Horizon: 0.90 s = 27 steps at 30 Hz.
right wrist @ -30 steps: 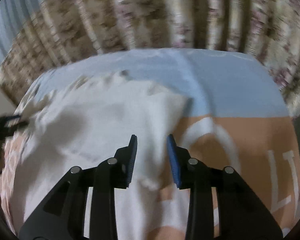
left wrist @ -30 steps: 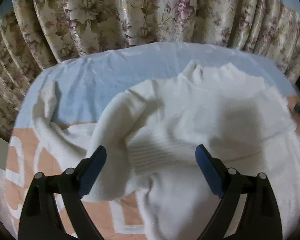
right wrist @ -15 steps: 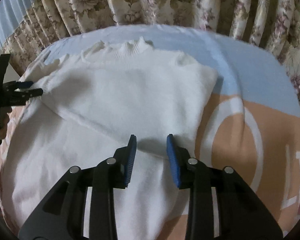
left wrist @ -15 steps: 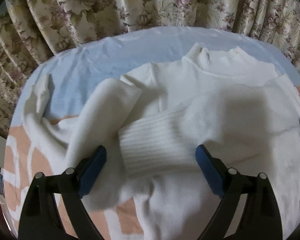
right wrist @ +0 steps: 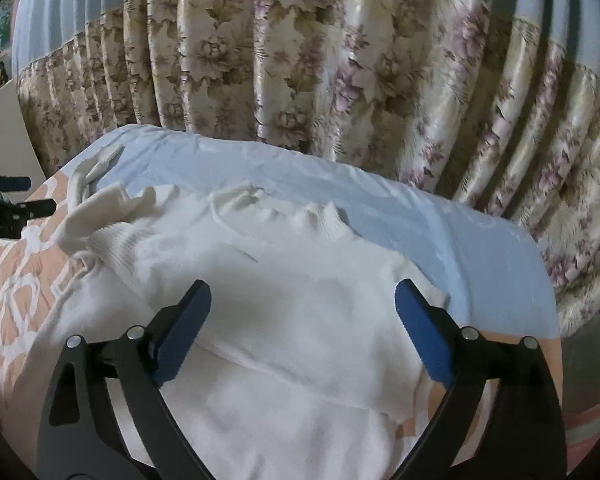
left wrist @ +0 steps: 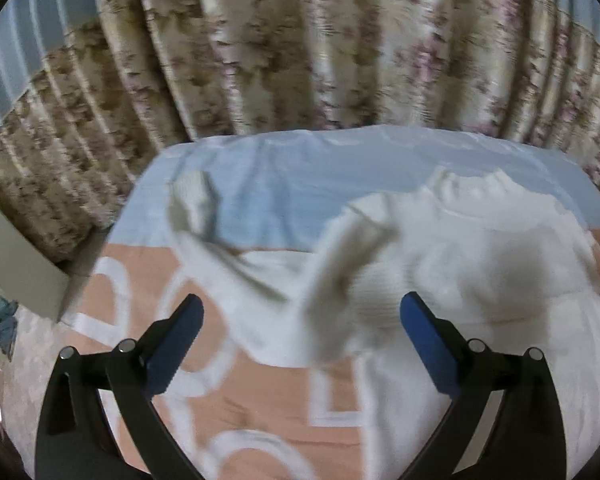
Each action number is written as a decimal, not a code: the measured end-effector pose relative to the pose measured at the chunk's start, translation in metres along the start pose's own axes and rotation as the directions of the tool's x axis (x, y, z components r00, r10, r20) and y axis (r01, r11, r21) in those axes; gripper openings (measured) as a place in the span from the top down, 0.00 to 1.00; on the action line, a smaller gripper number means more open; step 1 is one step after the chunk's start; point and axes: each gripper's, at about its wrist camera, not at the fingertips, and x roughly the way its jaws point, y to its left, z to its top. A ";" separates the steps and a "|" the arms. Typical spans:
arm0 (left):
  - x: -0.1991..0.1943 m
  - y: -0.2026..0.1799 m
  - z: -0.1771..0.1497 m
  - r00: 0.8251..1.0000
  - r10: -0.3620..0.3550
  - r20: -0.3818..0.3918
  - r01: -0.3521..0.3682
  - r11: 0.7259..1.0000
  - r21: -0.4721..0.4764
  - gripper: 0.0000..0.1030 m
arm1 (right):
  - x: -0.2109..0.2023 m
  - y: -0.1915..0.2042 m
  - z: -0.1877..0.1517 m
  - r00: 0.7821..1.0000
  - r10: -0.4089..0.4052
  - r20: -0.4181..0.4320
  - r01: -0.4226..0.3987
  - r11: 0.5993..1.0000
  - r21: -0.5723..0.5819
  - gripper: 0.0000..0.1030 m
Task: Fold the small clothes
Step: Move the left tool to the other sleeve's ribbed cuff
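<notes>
a: the right gripper (right wrist: 302, 328) stands spread wide, its jaws having just been opening, with nothing pinched; only the white sweater (right wrist: 292, 320) lies below it.

b: and the left gripper (left wrist: 302, 336)?

a: released too, jaws having just widened, nothing between the pads.

b: where is the sweater?

a: flat on the peach and blue bedspread (right wrist: 480, 248), collar toward the floral curtain (right wrist: 340, 60). one sleeve (right wrist: 240, 300) is folded across the chest; the other sleeve (left wrist: 204, 224) seems to trail out sideways, though that view is blurred.

b: so the sleeve fold is half done?

a: likely. next calls for pinching that loose cuff and carrying it over the body.
</notes>
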 end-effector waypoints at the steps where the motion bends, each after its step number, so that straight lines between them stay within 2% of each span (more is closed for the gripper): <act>1: 0.001 0.007 0.001 1.000 0.011 0.000 -0.011 1.000 -0.007 0.04 | 0.001 0.004 0.002 1.000 -0.003 0.001 0.003 1.000 -0.008 0.06; 6: 0.009 0.042 0.006 0.999 0.051 -0.006 -0.051 0.998 -0.032 0.04 | 0.013 0.024 0.011 1.000 -0.017 0.003 0.017 0.998 -0.054 0.05; 12: 0.024 0.065 0.009 0.998 0.068 0.009 -0.068 0.997 -0.028 0.04 | 0.035 0.036 0.022 1.000 -0.024 -0.016 0.023 0.998 -0.053 0.05; 18: 0.051 0.087 0.016 0.999 0.051 -0.005 -0.052 0.998 -0.040 0.04 | 0.052 0.036 0.035 0.998 -0.053 -0.035 0.054 0.998 0.024 0.05; 24: 0.078 0.105 0.024 1.000 -0.013 -0.028 0.012 0.999 -0.030 0.04 | 0.067 0.037 0.036 0.996 -0.069 -0.059 0.071 0.997 0.024 0.05; 27: 0.088 0.110 0.029 0.999 -0.002 -0.043 0.001 1.000 -0.023 0.04 | 0.070 0.035 0.034 0.994 -0.082 -0.066 0.084 0.996 0.017 0.05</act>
